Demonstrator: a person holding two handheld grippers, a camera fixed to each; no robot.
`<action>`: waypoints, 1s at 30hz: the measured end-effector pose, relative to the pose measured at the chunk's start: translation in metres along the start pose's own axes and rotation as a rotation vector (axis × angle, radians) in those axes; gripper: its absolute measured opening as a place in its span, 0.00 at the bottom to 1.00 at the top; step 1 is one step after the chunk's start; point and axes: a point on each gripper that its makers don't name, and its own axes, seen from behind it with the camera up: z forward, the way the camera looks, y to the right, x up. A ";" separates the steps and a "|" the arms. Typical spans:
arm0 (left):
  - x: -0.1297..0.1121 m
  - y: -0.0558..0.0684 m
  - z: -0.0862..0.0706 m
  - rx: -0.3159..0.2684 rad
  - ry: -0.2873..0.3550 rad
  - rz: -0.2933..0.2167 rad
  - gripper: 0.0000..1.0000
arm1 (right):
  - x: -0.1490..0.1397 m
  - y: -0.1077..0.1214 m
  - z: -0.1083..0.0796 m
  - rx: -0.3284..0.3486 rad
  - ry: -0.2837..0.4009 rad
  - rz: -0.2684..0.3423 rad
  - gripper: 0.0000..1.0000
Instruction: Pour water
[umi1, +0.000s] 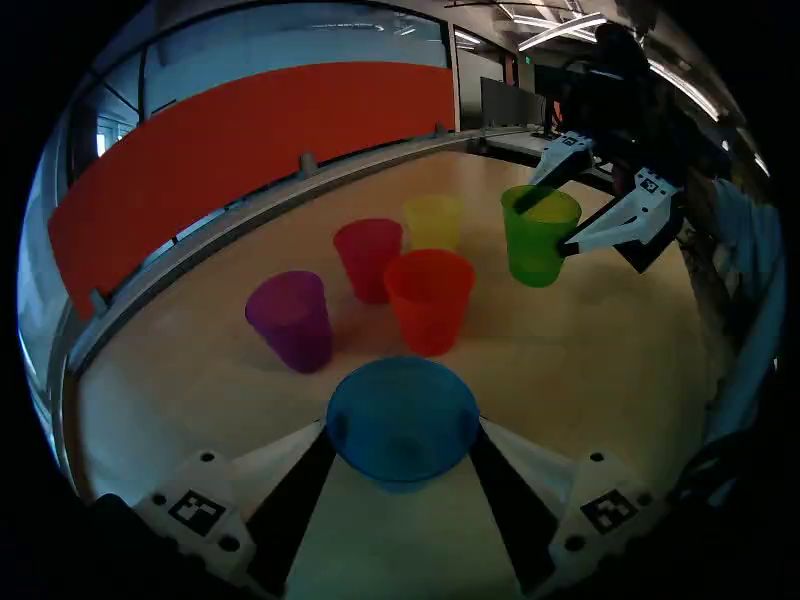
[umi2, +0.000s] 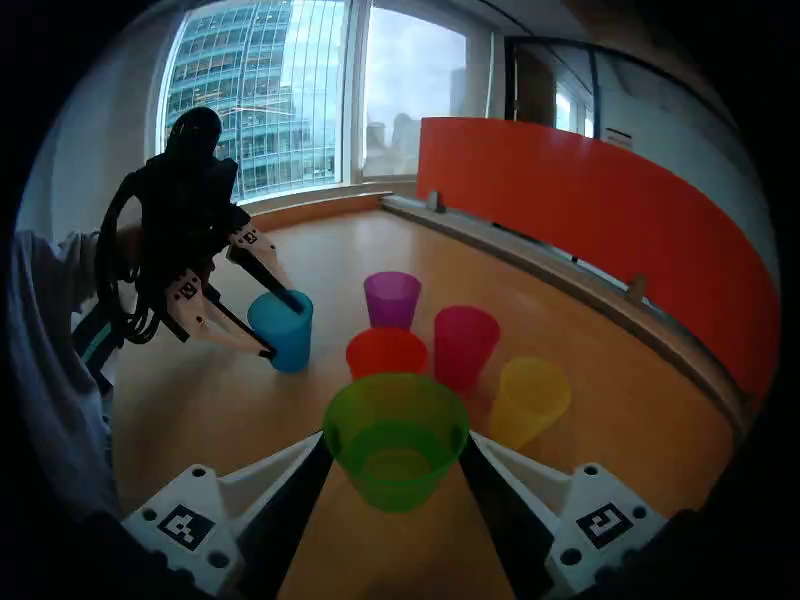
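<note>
Green cup (umi2: 397, 450) stands upright at lower centre of the right gripper view. Both fingers of the right claw (umi2: 397, 445) press on its sides, and the claw is closed to the cup's width. The blue cup (umi1: 403, 425), at lower centre of the left gripper view, is clamped the same way by the left claw (umi1: 403, 432). Beyond, at mid-frame on the wooden surface (umi1: 600, 380), stand an orange cup (umi1: 430, 300), a magenta cup (umi1: 368, 258), a purple cup (umi1: 292, 320) and a yellow cup (umi1: 433, 220). A red panel (umi1: 250, 150) spans the upper left.
</note>
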 end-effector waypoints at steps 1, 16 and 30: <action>-0.001 0.000 0.001 -0.001 -0.002 0.000 0.88 | -0.001 0.000 0.000 0.000 -0.001 0.001 0.89; -0.016 0.000 0.007 -0.005 -0.043 0.009 0.88 | -0.009 0.001 0.005 -0.005 -0.013 0.008 0.90; -0.031 0.007 0.003 -0.019 -0.095 -0.006 1.00 | -0.028 0.001 0.014 -0.009 -0.035 0.028 0.90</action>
